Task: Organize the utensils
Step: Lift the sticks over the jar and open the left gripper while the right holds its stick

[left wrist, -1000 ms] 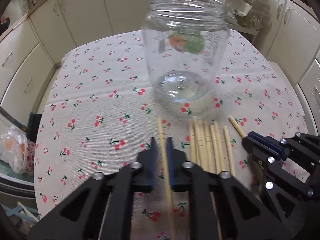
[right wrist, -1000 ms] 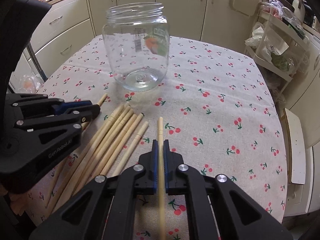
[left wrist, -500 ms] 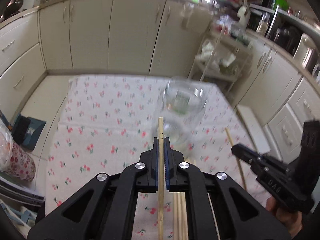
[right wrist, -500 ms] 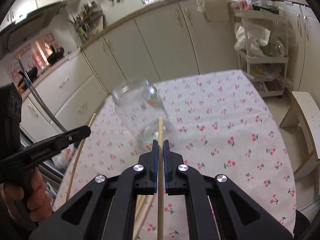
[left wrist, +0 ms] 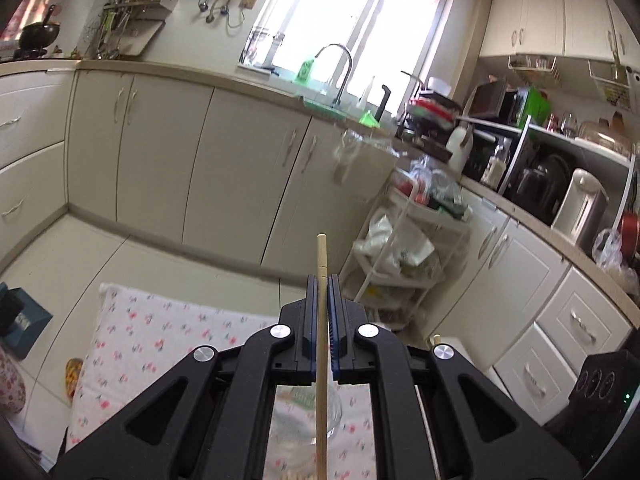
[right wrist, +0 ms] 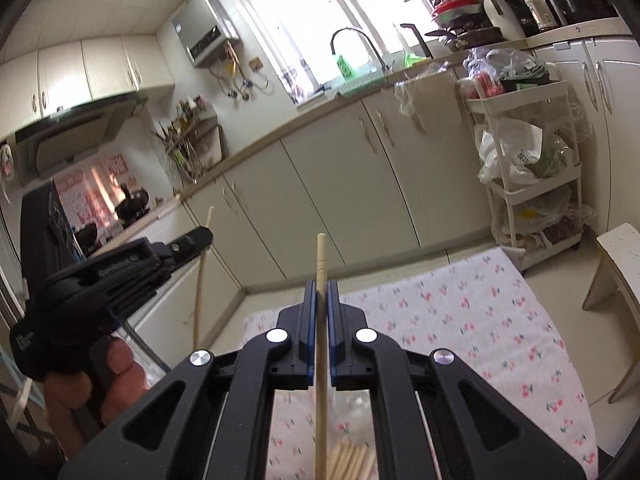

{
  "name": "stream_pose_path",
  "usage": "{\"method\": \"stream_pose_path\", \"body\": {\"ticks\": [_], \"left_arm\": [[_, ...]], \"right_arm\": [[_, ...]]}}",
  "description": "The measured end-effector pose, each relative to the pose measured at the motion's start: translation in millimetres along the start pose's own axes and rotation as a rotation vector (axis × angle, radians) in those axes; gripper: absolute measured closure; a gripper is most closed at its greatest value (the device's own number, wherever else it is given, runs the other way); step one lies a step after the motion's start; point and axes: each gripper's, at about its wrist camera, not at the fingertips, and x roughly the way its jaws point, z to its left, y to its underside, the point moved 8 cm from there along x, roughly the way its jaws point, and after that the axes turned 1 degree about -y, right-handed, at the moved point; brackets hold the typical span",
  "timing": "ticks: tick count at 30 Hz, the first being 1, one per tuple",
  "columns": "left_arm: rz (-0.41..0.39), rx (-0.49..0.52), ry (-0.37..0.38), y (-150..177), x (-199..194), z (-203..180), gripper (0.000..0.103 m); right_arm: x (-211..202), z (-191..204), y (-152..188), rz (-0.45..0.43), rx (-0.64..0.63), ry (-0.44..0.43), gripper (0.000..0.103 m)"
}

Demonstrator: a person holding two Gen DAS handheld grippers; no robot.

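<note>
Both hand-held grippers have risen off the desk (right wrist: pixel 460 320), each clamped on 1 chopstick: left hand-held gripper (left wrist: pixel 322 300), right hand-held gripper (right wrist: pixel 321 304); the glass jar (left wrist: pixel 308 416) sits half-hidden beneath.

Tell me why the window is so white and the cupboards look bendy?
Left wrist view: daylight overexposes the window, washing it white; the fisheye lens bows the cupboards. Right wrist view: the same glaring window, curved cupboards, and the chopstick pile at the bottom is blurred.
</note>
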Motion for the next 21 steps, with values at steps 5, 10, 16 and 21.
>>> {"method": "stream_pose_path", "body": {"ticks": [5, 10, 16, 21], "left_arm": [[-0.085, -0.015, -0.004, -17.3, 21.2, -7.2, 0.098], [-0.127, -0.049, -0.033, -20.7, 44.5, 2.7, 0.098], [-0.173, -0.051, -0.079, -22.0, 61.3, 15.3, 0.098], [-0.166, -0.013, -0.086, -12.9, 73.6, 14.8, 0.098]], "right_arm": [[15.8, 1.1, -27.8, -0.074, 0.045, -0.019, 0.097], [37.6, -1.2, -45.1, -0.123, 0.079, -0.034, 0.097], [63.5, -12.2, -57.7, -0.167, 0.144, -0.035, 0.097], [77.0, -14.8, -65.2, -0.202, 0.165, -0.030, 0.097]]}}
